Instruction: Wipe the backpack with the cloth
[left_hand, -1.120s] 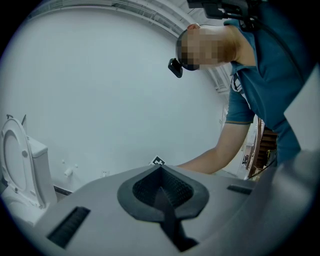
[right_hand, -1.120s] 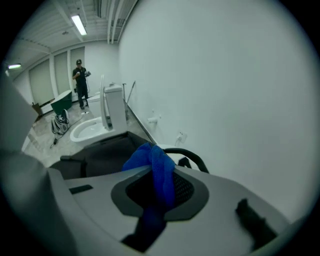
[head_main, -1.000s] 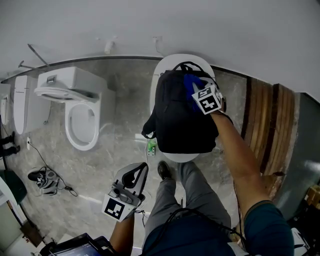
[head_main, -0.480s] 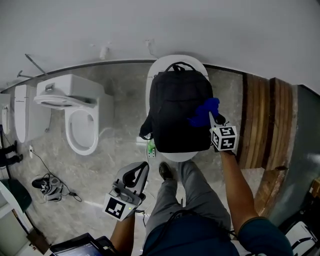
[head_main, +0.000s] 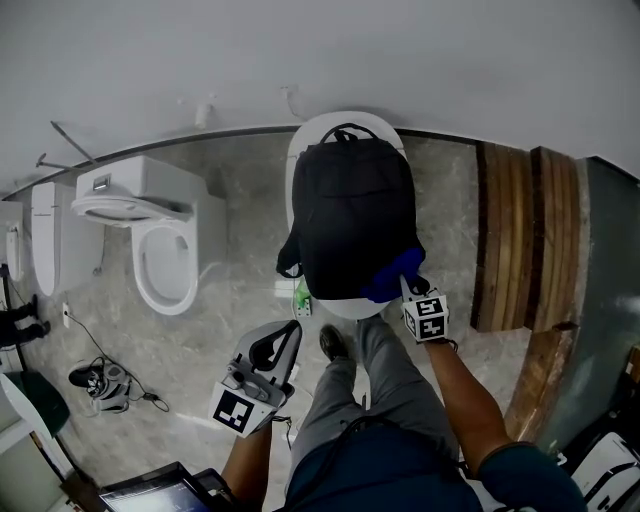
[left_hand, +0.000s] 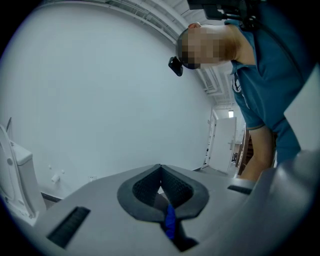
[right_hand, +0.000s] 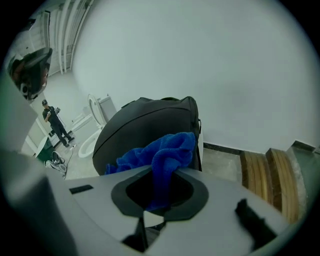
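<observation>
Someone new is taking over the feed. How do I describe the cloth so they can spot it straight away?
In the head view, find the black backpack lying on the white oval base by the wall, right of the open toilet. At the backpack's near right corner, the right gripper pinches a bunched cloth. It is the only bright blue thing there, standing out against the black fabric.

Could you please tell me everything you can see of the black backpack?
The backpack is black, fabric by its look, with a rounded top and a carry loop at its far end. It lies lengthwise on a white oval surface, covering most of it, and a strap loop hangs off its near left corner. The blue cloth, pinched in the right gripper, presses against its near right corner. Nothing else touches it.
</observation>
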